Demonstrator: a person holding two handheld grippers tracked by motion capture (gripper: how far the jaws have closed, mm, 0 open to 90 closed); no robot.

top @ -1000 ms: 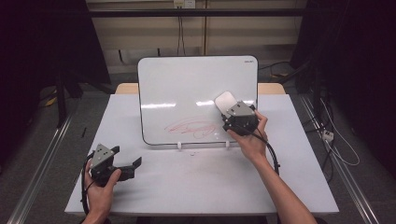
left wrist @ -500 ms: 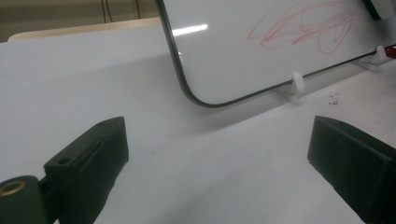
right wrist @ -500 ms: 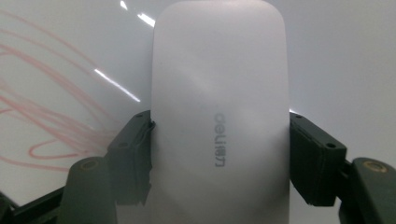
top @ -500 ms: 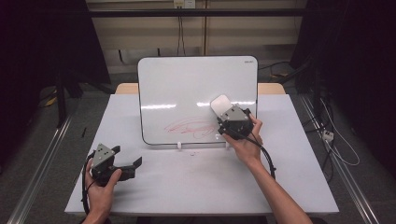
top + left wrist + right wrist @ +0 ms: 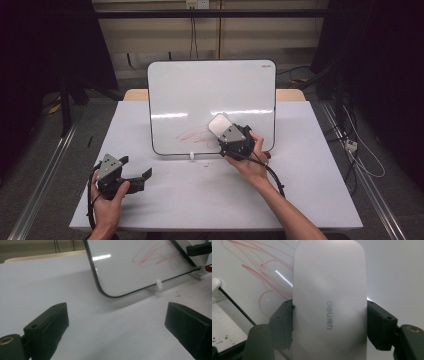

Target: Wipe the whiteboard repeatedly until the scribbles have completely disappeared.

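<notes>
A whiteboard (image 5: pixel 210 100) stands propped up on the white table, with red scribbles (image 5: pixel 192 136) low on its face. My right gripper (image 5: pixel 222 131) is shut on a white eraser (image 5: pixel 218 124) and holds it against the board at the right end of the scribbles. In the right gripper view the eraser (image 5: pixel 329 300) sits clamped between both black jaws, with red scribbles (image 5: pixel 269 275) to its left. My left gripper (image 5: pixel 142 176) rests on the table at the front left, open with nothing between its jaws (image 5: pixel 117 332). From it, the whiteboard's (image 5: pixel 130 267) lower corner shows ahead.
The white table (image 5: pixel 310 185) has free room in front of the board and on the right. A small white clip (image 5: pixel 191 156) holds the board's lower edge. Black cables trail from both grippers. Dark floor and metal rails flank the table.
My right gripper has moved the eraser leftwards and down across the board towards the red scribbles. The left gripper has stayed in place.
</notes>
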